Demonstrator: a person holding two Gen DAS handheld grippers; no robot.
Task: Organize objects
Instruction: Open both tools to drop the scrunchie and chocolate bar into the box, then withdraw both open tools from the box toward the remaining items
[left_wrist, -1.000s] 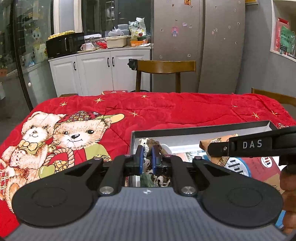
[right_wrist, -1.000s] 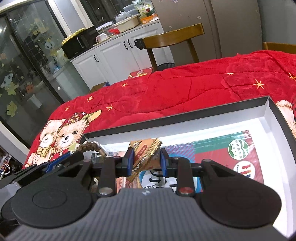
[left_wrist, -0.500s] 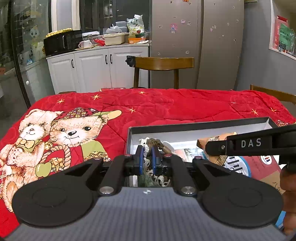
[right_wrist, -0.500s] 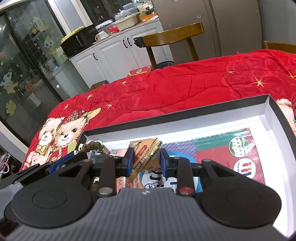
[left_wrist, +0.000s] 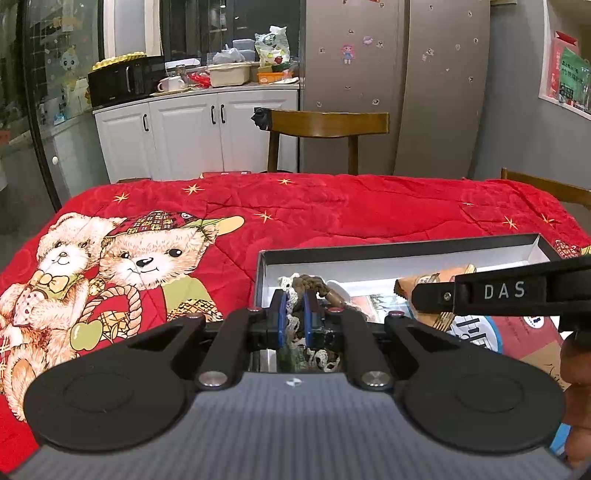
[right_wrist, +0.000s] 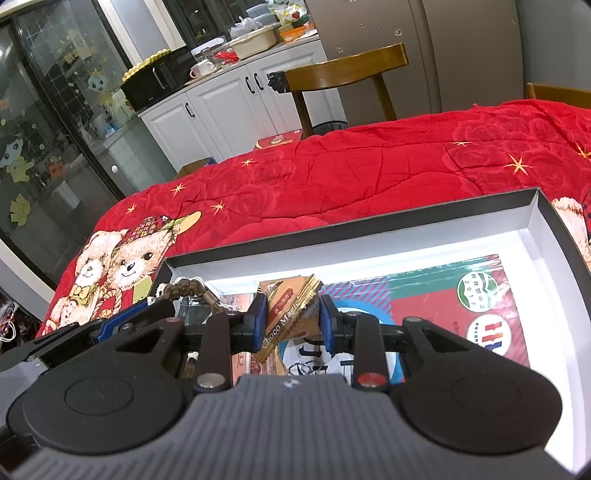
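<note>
Left gripper (left_wrist: 293, 317), lower centre of the left view: jaws nearly closed on a lace strip (left_wrist: 291, 325), white and crocheted, hanging between the blue pads over the left end of the box (left_wrist: 406, 249). Brown bead string (left_wrist: 314, 284) just behind the pads, inside the box. Right gripper (right_wrist: 290, 319), centre of the right view: jaws narrow, clamped on a wafer packet (right_wrist: 291, 314), brown and gold, tilted, held above printed red and blue paper (right_wrist: 436, 295) on the box floor. Same packet at right of the left view, under the black "DAS" finger. Box, black-rimmed and white inside, on a red bear-print quilt (left_wrist: 332, 210) covering the table. Wooden chair (left_wrist: 328, 125) and white cabinets (left_wrist: 184, 136) at upper centre.
</note>
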